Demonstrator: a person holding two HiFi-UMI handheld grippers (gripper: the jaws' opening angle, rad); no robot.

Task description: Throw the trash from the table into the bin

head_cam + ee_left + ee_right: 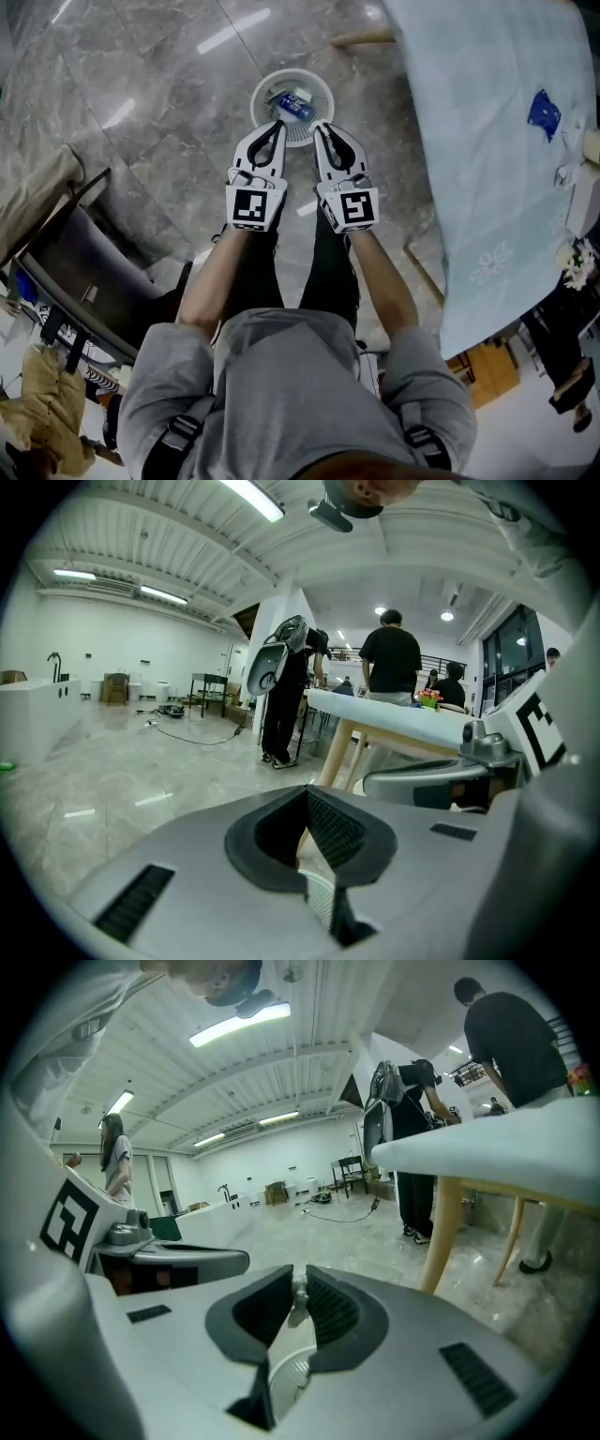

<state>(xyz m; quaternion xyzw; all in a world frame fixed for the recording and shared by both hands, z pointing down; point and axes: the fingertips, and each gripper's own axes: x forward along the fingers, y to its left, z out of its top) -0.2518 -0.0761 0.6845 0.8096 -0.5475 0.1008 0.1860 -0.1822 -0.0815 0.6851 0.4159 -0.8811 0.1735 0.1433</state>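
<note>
At the bin [322,92], left tongs [278,125] sit closed, right tongs [320,126] pinch a pale scrap [298,1299]; the blue packet [290,105] inside lies diagonally.

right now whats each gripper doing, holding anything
Left gripper: shut, nothing between its jaws.
Right gripper: shut on a small white scrap.

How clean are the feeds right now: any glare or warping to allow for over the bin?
Head view: ceiling-light glare streaks the marble floor, but the bin reads clearly. Left and right gripper views: strong fisheye bending, dark corners, bright ceiling tubes; the white scrap in the jaws of the right gripper looks slightly soft.
</note>
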